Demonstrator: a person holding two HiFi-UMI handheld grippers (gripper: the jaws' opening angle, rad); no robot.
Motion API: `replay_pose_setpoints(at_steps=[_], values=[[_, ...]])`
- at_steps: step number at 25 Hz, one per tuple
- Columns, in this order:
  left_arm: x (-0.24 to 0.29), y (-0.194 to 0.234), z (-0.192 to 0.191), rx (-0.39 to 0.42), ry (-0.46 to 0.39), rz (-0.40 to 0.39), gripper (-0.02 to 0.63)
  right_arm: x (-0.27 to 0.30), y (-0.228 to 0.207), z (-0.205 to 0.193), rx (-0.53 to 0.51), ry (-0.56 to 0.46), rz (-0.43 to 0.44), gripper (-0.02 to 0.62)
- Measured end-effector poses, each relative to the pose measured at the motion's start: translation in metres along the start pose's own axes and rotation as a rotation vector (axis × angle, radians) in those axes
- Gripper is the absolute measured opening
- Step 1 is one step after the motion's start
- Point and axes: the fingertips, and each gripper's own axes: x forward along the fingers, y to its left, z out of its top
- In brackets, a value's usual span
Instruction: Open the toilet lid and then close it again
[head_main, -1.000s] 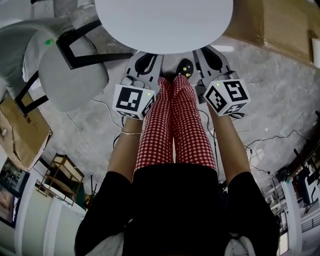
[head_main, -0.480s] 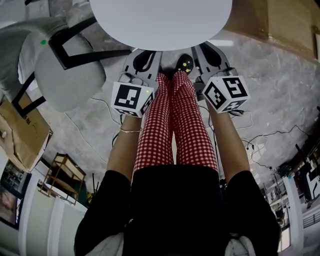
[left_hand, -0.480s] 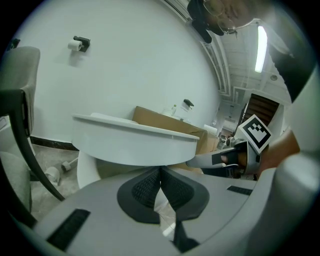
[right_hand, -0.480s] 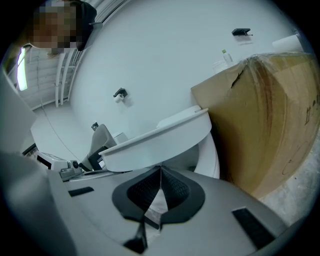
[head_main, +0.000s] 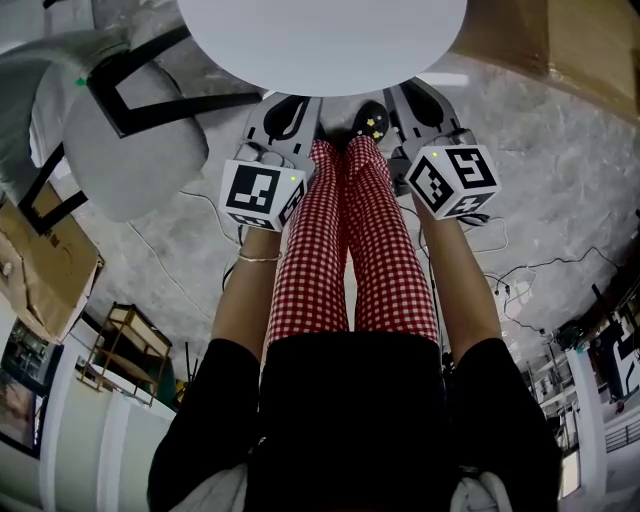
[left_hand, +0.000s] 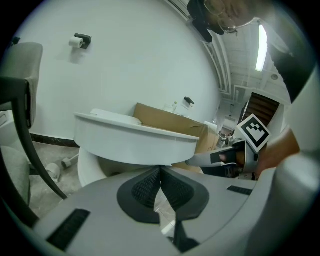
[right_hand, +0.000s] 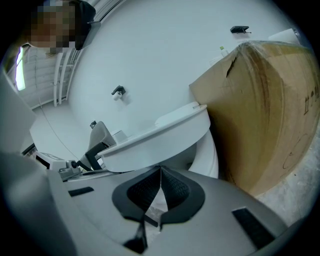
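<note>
The white toilet's lid (head_main: 320, 40) lies down flat at the top of the head view. In the left gripper view its rim (left_hand: 135, 137) runs just above my jaws, over the bowl (left_hand: 90, 167). My left gripper (head_main: 292, 108) is shut and empty, with its tips at the lid's front left edge. The pads (left_hand: 145, 187) meet with nothing between them. My right gripper (head_main: 412, 100) is also shut and empty, at the front right edge. In the right gripper view the lid (right_hand: 160, 137) hangs right above the tips of the right gripper (right_hand: 160, 172).
A grey chair with a black frame (head_main: 130, 130) stands left of the toilet. A big cardboard box (right_hand: 265, 115) stands close on its right. Cables (head_main: 520, 275) trail over the concrete floor. The person's checked trouser legs (head_main: 340, 240) are between the two grippers.
Both grippers have crept a little forward toward the lid's front edge. Both stay shut, and the lid has not moved.
</note>
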Motion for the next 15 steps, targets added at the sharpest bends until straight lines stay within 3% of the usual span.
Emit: replay_pose_setpoints(at_steps=[15], values=[[-0.001,0.000,-0.017,-0.008,0.005,-0.013,0.003,0.006,-0.008,-0.019,0.010,0.019,-0.022,0.020]])
